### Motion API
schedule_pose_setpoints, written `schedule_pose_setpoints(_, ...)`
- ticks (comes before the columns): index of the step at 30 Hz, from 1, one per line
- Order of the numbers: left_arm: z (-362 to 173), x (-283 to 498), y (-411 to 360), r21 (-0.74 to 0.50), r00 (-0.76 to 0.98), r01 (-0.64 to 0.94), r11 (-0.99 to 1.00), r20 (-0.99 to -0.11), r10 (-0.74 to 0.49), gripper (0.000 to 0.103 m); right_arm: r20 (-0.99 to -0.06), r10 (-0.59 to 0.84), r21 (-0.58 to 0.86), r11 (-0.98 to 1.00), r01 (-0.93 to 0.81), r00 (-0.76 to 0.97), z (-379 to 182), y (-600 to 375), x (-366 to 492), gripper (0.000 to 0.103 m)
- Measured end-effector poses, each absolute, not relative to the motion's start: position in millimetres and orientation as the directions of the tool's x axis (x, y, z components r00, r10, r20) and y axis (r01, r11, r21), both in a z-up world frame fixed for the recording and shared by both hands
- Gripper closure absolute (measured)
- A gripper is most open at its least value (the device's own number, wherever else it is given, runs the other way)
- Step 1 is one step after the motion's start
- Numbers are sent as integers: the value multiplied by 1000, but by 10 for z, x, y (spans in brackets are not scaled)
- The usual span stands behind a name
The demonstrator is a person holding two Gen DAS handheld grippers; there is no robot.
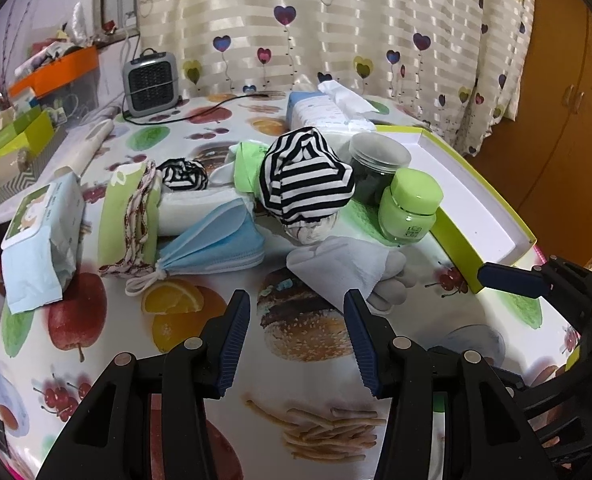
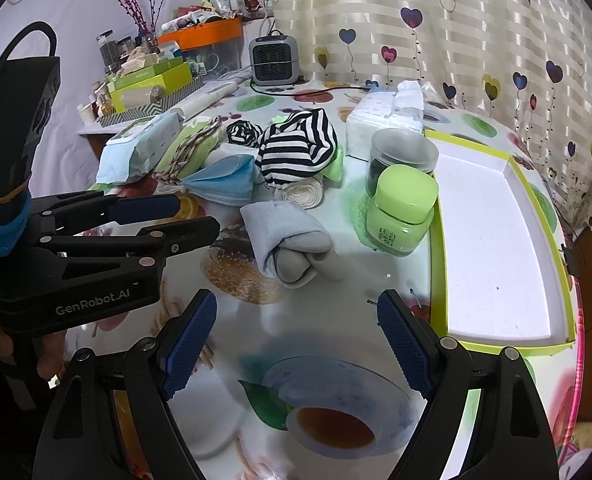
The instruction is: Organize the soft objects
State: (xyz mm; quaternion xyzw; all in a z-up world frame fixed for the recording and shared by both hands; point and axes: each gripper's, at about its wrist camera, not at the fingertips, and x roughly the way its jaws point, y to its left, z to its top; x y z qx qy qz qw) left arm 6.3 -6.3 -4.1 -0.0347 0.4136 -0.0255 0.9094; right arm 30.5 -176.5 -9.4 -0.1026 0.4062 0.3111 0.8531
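left hand-held gripper (image 1: 297, 312): jaws held apart, nothing gripped | right hand-held gripper (image 2: 297, 312): jaws held apart, nothing gripped | grey rolled sock (image 2: 290, 242): lying mid-desk, beside green jar (image 2: 402, 210), near tray (image 2: 496, 248)

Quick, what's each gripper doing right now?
Left gripper: open, holding nothing.
Right gripper: open, holding nothing.

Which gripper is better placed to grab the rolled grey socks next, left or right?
Probably the left gripper: its open jaws sit right beside the rolled grey socks. The right gripper, also open, hangs farther back.
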Motion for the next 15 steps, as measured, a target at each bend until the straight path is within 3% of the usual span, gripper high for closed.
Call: schedule_pose_setpoints(15, -68, 102, -57, -60, 656, 19, 998, -752, -58, 55, -760, 448, 82, 785, -614, 471, -125, -1771, 357, 20)
